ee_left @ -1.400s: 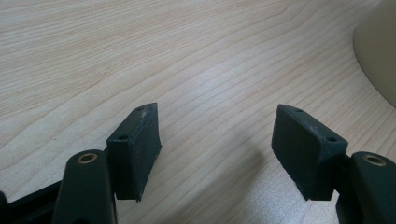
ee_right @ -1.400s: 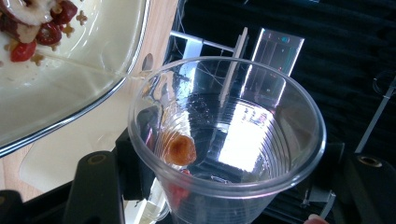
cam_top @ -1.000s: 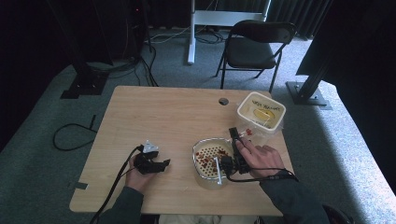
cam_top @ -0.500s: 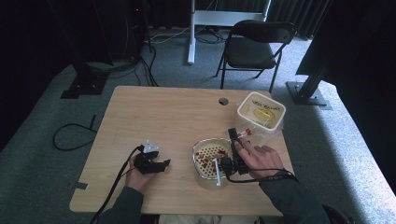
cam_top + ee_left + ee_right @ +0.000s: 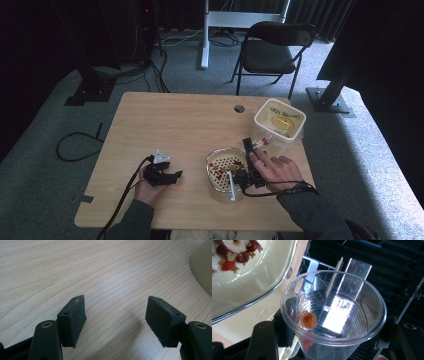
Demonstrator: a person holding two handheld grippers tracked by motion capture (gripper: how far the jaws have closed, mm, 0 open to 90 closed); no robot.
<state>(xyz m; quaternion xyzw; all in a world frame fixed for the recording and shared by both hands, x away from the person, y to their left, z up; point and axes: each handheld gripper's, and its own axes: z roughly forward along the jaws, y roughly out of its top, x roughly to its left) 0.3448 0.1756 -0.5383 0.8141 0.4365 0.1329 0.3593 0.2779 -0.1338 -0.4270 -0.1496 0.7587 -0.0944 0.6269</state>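
Little has shifted since a second ago; both hands sit where they were; the right gripper [image 5: 251,155] stays clamped on a clear plastic cup [image 5: 333,315], held beside the bowl [image 5: 220,183] and just short of the square container [image 5: 295,131]; one reddish piece [image 5: 308,320] clings inside the cup; the right hand [image 5: 275,170] lies flat, reaching forward; the left gripper [image 5: 167,176] rests on the table [image 5: 165,120], jaws spread wide, empty.

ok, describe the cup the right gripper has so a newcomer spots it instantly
Start at the wooden table, right half, between the white square tub and the round bowl. The clear plastic cup sits clamped in the right gripper; it alone is see-through, nearly empty, one orange-red piece stuck inside.
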